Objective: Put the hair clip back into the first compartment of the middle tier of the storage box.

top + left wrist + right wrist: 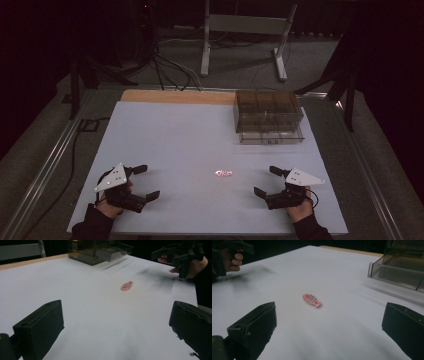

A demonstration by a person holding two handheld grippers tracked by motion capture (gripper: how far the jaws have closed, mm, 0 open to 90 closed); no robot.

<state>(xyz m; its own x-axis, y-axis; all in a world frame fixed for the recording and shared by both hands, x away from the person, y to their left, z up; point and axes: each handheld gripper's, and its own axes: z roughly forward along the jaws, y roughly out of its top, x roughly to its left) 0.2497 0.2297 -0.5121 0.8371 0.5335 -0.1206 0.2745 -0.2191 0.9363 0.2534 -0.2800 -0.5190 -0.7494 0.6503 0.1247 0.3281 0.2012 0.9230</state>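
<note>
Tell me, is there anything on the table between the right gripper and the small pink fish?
Nothing visible. Bare white table lies between the open right gripper and the pink fish; the drawer box stands farther back.

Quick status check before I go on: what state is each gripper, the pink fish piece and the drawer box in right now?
Left gripper: open, holding nothing, near the table.
Right gripper: open, holding nothing.
Pink fish piece: lying flat on the white table, between the grippers, untouched.
Clear drawer box: at the far right, bottom drawer pulled out.
</note>
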